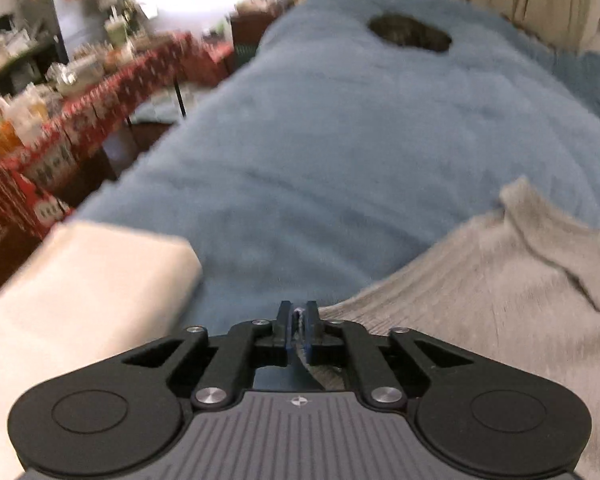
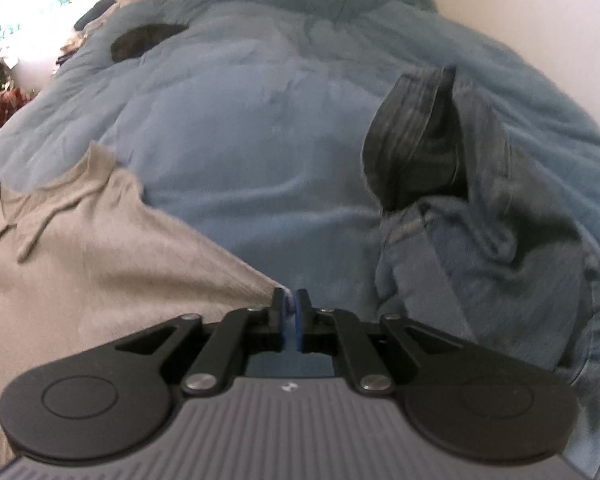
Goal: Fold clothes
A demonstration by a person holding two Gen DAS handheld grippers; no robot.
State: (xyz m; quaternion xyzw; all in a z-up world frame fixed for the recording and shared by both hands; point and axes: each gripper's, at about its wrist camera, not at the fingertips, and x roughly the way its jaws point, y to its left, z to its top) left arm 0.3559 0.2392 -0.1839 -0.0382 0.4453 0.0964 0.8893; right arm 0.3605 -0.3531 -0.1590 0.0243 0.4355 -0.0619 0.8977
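No legible writing; blurred red boxes.

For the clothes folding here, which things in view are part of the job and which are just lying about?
Part of the job:
- grey shirt, pinched by both tongs, left and right
- jeans
- folded white cloth

Lying about:
- blue blanket underneath
- dark item on it
- cluttered table
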